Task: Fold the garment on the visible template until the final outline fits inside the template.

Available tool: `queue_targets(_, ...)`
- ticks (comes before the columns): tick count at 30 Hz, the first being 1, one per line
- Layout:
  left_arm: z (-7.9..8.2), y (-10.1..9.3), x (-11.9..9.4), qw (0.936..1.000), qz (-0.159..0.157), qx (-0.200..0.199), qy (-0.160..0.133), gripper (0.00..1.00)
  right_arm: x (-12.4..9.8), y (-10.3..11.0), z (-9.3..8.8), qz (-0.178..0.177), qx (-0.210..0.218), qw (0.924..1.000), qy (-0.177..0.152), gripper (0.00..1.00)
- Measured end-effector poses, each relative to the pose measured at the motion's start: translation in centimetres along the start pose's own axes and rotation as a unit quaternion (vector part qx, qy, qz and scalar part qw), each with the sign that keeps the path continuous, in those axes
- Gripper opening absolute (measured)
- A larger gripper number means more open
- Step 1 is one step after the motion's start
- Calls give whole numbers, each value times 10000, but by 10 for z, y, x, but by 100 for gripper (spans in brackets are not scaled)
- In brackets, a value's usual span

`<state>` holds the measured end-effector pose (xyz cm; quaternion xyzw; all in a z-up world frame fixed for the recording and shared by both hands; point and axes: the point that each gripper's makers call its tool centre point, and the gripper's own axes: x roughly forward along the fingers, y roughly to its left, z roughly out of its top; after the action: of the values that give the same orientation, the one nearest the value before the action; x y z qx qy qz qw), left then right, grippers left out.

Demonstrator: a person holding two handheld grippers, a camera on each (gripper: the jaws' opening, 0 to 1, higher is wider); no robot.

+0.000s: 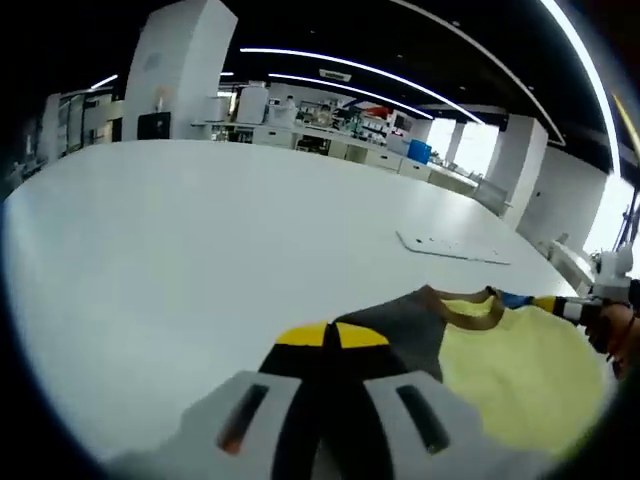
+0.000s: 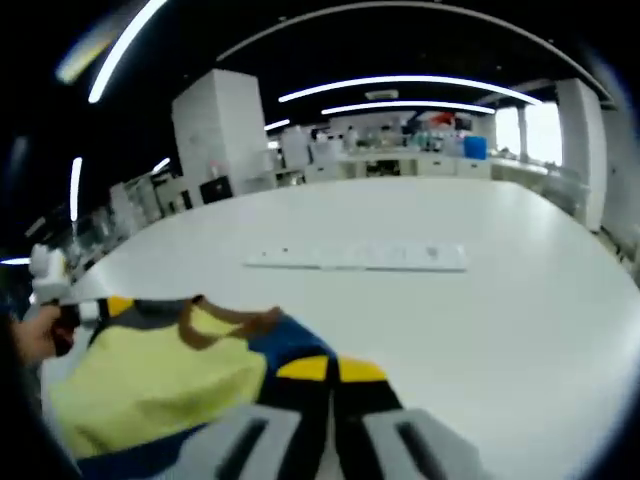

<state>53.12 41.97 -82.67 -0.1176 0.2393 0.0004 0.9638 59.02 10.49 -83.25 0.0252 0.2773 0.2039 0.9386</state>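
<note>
in the left gripper view the left tongs sit at the bottom centre, yellow tips together, clamped on the grey shoulder of the garment, which spreads yellow toward the lower right over the white desk. the right tongs, bottom centre of the right gripper view, are likewise pinched on its blue shoulder. a flat white template lies mid-frame, well apart from the garment.

Garment lower part cut off; background blurred.
</note>
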Motion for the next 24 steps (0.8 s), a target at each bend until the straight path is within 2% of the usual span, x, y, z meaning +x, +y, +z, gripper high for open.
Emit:
queue_targets(3,-6,2,1,10000,11,-31,81,0,-1,2,-1,30,12,10000,21,0)
queue_targets(6,-6,4,2,9999,22,-68,99,0,1,3,-5,89,444,9989,111,0)
queue_targets(12,-2,0,-4,9999,47,92,93,1,-4,7,5,199,387,9990,32,0)
queue_targets(14,-2,-1,-4,9999,-14,129,69,8,-8,13,13,285,435,9986,-73,10)
queue_targets(18,6,-10,-19,9995,-202,209,-91,20,-20,27,24,439,280,9984,-229,29)
queue_targets(21,6,-16,-32,9985,-329,424,-122,28,-27,35,28,600,259,9975,-253,40)
queue_targets(24,8,-16,-39,9978,-453,455,-157,36,-37,48,28,826,49,9964,-208,54)
